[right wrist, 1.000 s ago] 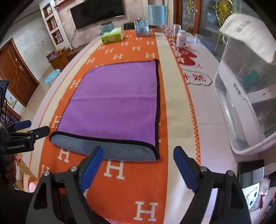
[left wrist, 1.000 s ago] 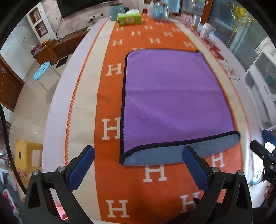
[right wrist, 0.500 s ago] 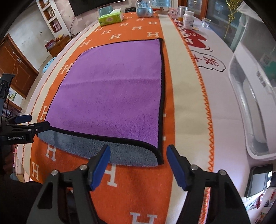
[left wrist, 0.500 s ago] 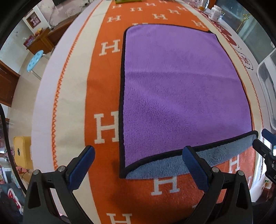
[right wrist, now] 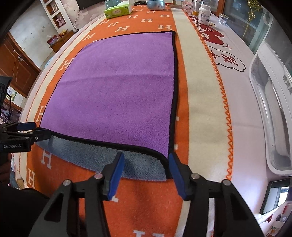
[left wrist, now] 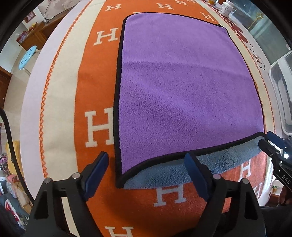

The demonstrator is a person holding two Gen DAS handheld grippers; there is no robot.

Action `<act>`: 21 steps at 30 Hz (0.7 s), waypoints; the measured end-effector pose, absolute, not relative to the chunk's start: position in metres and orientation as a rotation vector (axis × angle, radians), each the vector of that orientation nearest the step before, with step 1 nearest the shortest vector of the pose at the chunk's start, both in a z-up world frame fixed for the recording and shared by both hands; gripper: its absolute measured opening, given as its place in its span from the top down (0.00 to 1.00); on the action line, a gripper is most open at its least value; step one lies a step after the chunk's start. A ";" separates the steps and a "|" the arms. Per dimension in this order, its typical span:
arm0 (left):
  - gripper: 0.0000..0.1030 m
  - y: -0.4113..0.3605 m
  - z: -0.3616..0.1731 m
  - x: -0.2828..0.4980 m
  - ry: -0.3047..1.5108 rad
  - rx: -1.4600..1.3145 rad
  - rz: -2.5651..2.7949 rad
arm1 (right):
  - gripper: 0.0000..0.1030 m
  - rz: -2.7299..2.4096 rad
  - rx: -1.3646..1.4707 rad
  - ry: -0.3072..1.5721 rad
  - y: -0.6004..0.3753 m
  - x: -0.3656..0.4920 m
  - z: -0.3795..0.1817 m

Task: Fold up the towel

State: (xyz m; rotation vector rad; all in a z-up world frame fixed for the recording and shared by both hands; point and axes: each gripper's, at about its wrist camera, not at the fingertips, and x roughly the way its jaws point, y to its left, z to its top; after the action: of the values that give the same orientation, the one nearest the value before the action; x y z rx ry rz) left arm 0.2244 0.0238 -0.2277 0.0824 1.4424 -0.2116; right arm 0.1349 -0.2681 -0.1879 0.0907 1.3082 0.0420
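Note:
A purple towel (left wrist: 182,82) with black trim lies flat on the orange cloth, its grey underside (left wrist: 164,173) showing along the near edge. It also shows in the right wrist view (right wrist: 118,87). My left gripper (left wrist: 147,175) is open, its fingers straddling the near left corner of the towel. My right gripper (right wrist: 146,173) is open, narrower, straddling the near right corner (right wrist: 164,158). Each gripper shows at the edge of the other's view: the right one in the left wrist view (left wrist: 273,145), the left one in the right wrist view (right wrist: 27,131).
The orange H-patterned cloth (left wrist: 94,91) covers a long table. A green tissue box (right wrist: 118,11), a teapot (right wrist: 155,3) and bottles (right wrist: 204,14) stand at the far end. A white plastic container (right wrist: 273,109) stands to the right. A blue stool (left wrist: 27,58) stands on the floor left.
Both grippers have come forward and down to the towel's near corners. The right gripper's jaws have narrowed.

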 end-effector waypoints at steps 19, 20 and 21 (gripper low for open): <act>0.32 0.032 -0.234 0.216 1.470 0.036 -0.241 | 0.59 0.124 0.022 1.288 -0.270 0.131 -0.189; 0.32 0.033 -0.233 0.216 1.470 0.030 -0.243 | 0.62 0.126 0.004 1.279 -0.269 0.130 -0.188; 0.32 0.034 -0.233 0.215 1.469 0.025 -0.245 | 0.65 0.125 -0.015 1.270 -0.268 0.129 -0.187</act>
State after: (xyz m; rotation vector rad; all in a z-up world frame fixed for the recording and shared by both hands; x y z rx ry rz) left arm 0.2153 0.0339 -0.2334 0.0252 1.4689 -0.2451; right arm 0.1287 -0.2679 -0.1870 -0.0154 1.2696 0.1248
